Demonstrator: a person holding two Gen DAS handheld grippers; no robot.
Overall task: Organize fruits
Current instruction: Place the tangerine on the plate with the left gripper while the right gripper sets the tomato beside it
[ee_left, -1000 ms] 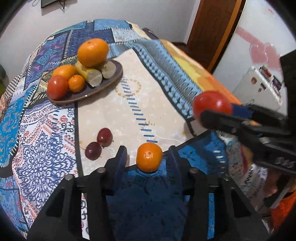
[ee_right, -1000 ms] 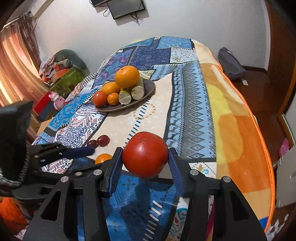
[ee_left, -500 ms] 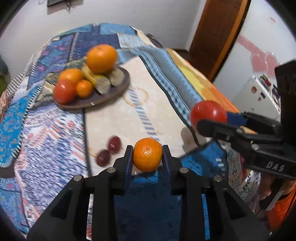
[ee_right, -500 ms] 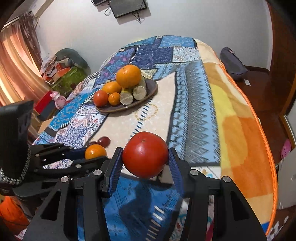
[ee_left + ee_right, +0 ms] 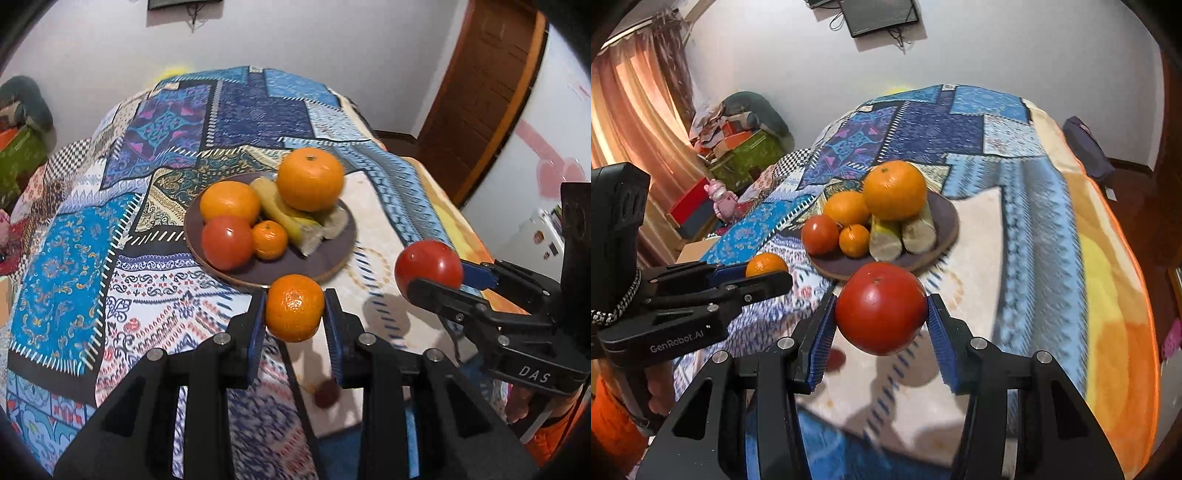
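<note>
While both tools hang above the patterned blanket (image 5: 74, 240), the dark round plate (image 5: 332, 254) serves as landmark for every item listed.

Left tool (image 5: 295, 314): clamped on a small mandarin (image 5: 294, 307), blue pads pressing both its flanks. Fruit held clear of the blanket, just in front of the plate's near rim.

Right tool (image 5: 881, 317): clamped on a red tomato (image 5: 881, 306), pads against either side. Held aloft in front of the plate's near edge, to the right of the mandarin as seen from the left wrist.

On the plate:
- large orange (image 5: 310, 178), topmost, resting on the bananas at the far side.
- second orange (image 5: 229, 201), left of the large one.
- red tomato on the plate (image 5: 227, 242), at the near left, touching the second orange.
- small mandarin on the plate (image 5: 269, 239), just beside that tomato, toward the middle.
- bananas (image 5: 284, 218), lying under the large orange, cut ends pointing toward the near right rim.

Off the plate: one dark red round fruit (image 5: 326, 394), blurred, on the pale cloth panel nearer than the plate, below the left tool; its kind cannot be told.

Behind the plate: white wall (image 5: 997, 55) with a dark screen (image 5: 879, 16) mounted on it. A wooden door (image 5: 480, 92) stands to the plate's right.
</note>
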